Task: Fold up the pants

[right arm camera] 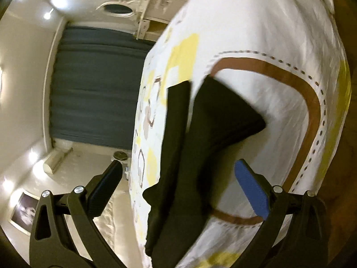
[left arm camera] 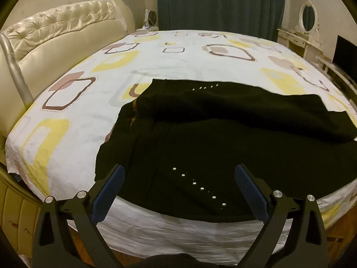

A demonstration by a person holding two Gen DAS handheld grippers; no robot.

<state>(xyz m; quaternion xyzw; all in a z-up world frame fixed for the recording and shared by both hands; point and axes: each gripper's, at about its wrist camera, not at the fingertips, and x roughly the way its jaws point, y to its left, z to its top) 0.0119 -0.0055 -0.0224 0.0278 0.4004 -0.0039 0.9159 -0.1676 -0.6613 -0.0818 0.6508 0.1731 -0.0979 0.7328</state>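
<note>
Blue-padded fingers (left arm camera: 111, 189) of my left tool (left arm camera: 178, 192) sit closest, spread wide apart with nothing between them. I hold that tool level and low at the near edge of the bed (left arm camera: 67, 134), looking forward across the mattress. Its gap frames the black pants (left arm camera: 223, 134), which lie on the patterned bed sheet (left arm camera: 169, 67) toward the near right part of the bed. One layer of the dark cloth is laid over another, and its near edge reaches the mattress edge between my fingers. A slanted row of small silver studs (left arm camera: 198, 185) runs across the cloth just ahead of the tool, and a second short row shows on the far fold. I cannot tell whether the finger tips touch the fabric.

My right tool (right arm camera: 178, 178) is rolled over on its side, so the bed stands almost upright in its view and the picture is blurred. Its fingers are also spread wide and grip nothing. A pointed end of the pants (right arm camera: 212, 122) hangs across the sheet (right arm camera: 279, 89) in the gap between them, closer to the blue pad (right arm camera: 252, 192).

Beyond the bed I see a cream tufted headboard (left arm camera: 67, 31), a dark blue curtain (left arm camera: 221, 2), and a white dressing table with an oval mirror (left arm camera: 308, 19).
</note>
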